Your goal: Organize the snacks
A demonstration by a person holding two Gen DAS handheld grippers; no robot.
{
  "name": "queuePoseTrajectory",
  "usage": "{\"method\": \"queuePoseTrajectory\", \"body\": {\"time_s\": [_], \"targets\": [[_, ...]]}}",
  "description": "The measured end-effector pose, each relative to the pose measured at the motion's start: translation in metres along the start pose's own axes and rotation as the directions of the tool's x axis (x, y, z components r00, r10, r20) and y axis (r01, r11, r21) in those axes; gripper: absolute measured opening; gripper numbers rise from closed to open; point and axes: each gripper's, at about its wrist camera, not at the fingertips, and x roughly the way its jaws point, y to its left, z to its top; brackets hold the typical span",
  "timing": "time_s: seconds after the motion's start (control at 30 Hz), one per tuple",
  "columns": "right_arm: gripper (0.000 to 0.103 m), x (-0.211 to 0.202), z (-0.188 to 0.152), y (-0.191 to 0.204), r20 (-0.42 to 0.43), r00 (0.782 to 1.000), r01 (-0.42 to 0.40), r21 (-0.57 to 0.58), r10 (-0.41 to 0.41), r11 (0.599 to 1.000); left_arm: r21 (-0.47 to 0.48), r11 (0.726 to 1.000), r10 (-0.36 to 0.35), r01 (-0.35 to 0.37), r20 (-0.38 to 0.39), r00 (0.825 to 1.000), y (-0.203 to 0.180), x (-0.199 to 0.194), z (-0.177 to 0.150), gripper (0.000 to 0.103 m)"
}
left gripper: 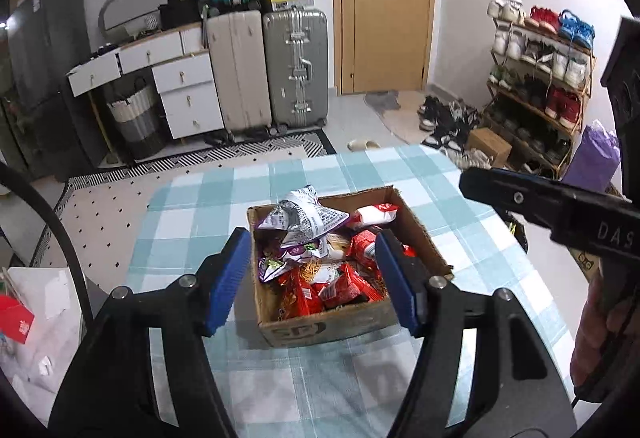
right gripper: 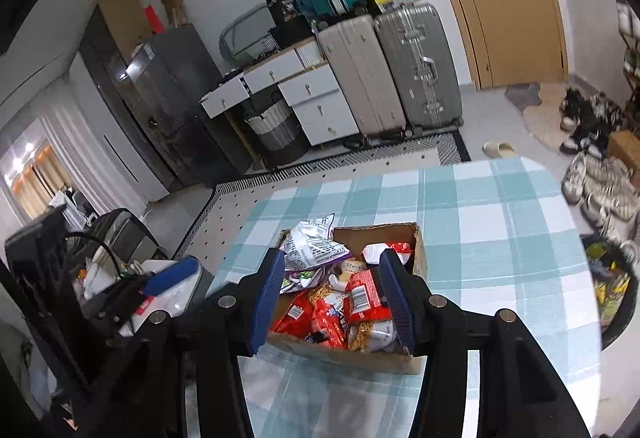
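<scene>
Cardboard box [left gripper: 352,322] of snacks [left gripper: 332,278] | below spread left tool [left gripper: 312,278]; nothing gripped

Matt brown cardboard box [left gripper: 340,326] with rough torn rim, glossy crinkled foil snack packets [left gripper: 304,222], smooth checked tablecloth [left gripper: 224,198], ribbed blue rubbery pads [left gripper: 226,278] on matt black plastic left gripper [left gripper: 308,278], brushed metal suitcase [left gripper: 296,66]

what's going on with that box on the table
A person holds a two-finger gripper in each hand above a cardboard box of snack packets on the checked table. The left gripper and right gripper are both open with nothing between their fingers. Red packets and a crumpled silver and purple bag are piled in the box, and no snacks lie on the cloth.
</scene>
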Motion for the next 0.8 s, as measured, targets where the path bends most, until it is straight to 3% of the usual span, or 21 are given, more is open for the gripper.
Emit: {"method": "queuePoseTrajectory", "body": {"time_s": [0.07, 0.2, 0.3, 0.37, 0.53, 0.63, 0.67, 0.8], "targets": [[0.051, -0.014, -0.005, 0.009, 0.022, 1.0, -0.008, -0.035, 0.008, 0.999, -0.007, 1.0, 0.007, -0.007, 0.024, 1.0, 0.003, -0.02, -0.003, 0.063], [0.051, -0.047, -0.018, 0.028, 0.083, 0.996, -0.022, -0.078, 0.029, 0.997, -0.005, 0.999, 0.047, -0.046, 0.089, 0.995, 0.006, -0.062, -0.009, 0.075], [0.054, -0.072, -0.031, 0.038, 0.136, 0.99, -0.037, -0.065, 0.046, 0.997, 0.005, 0.997, 0.077, -0.079, 0.164, 0.983, 0.006, -0.099, -0.019, 0.081], [0.057, -0.089, -0.041, 0.047, 0.167, 0.984, -0.052, -0.078, 0.065, 0.996, -0.004, 0.998, 0.063, -0.063, 0.189, 0.98, 0.008, -0.122, -0.027, 0.081], [0.079, -0.128, -0.069, 0.072, 0.259, 0.964, -0.022, -0.167, 0.065, 0.986, -0.033, 0.998, 0.067, -0.061, 0.237, 0.969, 0.017, -0.164, -0.054, 0.083], [0.093, -0.148, -0.092, 0.083, 0.316, 0.946, 0.0, -0.209, 0.067, 0.978, -0.041, 0.995, 0.103, -0.095, 0.275, 0.956, 0.023, -0.18, -0.071, 0.094], [0.094, -0.153, -0.098, 0.085, 0.336, 0.939, 0.0, -0.216, 0.075, 0.976, -0.048, 0.994, 0.106, -0.096, 0.283, 0.953, 0.025, -0.183, -0.077, 0.103], [0.102, -0.168, -0.125, 0.086, 0.38, 0.922, 0.008, -0.219, 0.078, 0.976, -0.082, 0.994, 0.089, -0.067, 0.303, 0.949, 0.038, -0.196, -0.101, 0.103]]}}
